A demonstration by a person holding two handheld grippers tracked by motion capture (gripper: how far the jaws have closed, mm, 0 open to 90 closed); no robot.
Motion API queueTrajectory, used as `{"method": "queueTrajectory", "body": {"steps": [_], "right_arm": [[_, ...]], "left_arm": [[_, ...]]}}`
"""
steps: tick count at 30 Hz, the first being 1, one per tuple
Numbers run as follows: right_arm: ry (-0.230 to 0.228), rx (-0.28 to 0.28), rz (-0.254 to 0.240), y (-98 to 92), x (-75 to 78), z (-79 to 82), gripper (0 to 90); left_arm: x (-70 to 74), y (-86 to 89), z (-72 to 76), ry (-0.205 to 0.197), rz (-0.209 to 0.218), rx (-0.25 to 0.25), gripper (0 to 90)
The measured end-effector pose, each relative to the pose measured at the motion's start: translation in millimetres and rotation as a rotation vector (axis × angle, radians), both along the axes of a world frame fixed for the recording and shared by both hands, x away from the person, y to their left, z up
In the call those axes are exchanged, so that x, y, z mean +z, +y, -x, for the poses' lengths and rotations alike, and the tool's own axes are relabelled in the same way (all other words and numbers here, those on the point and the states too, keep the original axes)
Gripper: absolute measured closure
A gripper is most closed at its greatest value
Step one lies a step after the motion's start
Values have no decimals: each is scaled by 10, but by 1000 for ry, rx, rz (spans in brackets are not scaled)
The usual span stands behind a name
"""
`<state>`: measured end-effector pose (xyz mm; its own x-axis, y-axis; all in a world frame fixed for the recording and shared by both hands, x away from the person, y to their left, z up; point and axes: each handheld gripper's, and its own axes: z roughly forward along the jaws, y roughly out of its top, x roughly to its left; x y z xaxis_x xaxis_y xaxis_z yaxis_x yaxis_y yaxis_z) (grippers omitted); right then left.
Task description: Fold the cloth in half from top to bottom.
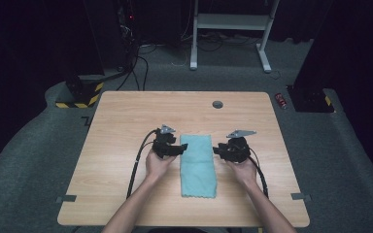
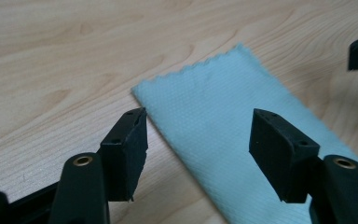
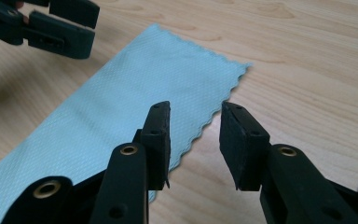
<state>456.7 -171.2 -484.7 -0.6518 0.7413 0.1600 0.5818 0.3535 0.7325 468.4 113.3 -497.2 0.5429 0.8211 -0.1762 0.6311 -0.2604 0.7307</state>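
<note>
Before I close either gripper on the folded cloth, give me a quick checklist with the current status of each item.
1. Cloth lies flat in a narrow folded strip on the table: ok.
2. Left gripper open, nothing pinched: ok.
3. Right gripper open, nothing pinched: ok.
4. Left jaws straddle the cloth's long edge near its far corner: ok.
5. Right jaws straddle the scalloped long edge: ok.
6. Pads low enough to catch the fabric: cannot tell.

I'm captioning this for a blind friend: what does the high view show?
A person's two hands hold black grippers, left gripper and right gripper, at either side of a folded light blue cloth lying flat on a wooden table.
</note>
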Motion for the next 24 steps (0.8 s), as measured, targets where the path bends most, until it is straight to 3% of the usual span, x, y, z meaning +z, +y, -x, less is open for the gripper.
{"method": "queueTrajectory", "body": {"steps": [3, 8, 9, 13, 16, 21, 24], "right_arm": [[11, -14, -3, 1, -3, -70, 634], [7, -34, -6, 31, 9, -176, 635], [28, -38, -7, 42, -3, -210, 635], [42, -48, 2, 100, -39, -325, 633], [54, -63, 3, 157, -64, -415, 630], [76, -81, 24, 239, -114, -532, 630], [89, -102, 30, 279, -161, -606, 625]], "left_arm": [[-19, -17, -100, 11, 15, 13, 375], [-21, -70, -213, 7, -6, 19, 379], [-24, -81, -237, 18, -13, 20, 378], [-32, -108, -317, 24, -36, 35, 375], [-63, -93, -356, 24, -34, 66, 386], [-148, -55, -408, 60, -36, 93, 393], [-163, -53, -426, 54, -26, 103, 405]]}}
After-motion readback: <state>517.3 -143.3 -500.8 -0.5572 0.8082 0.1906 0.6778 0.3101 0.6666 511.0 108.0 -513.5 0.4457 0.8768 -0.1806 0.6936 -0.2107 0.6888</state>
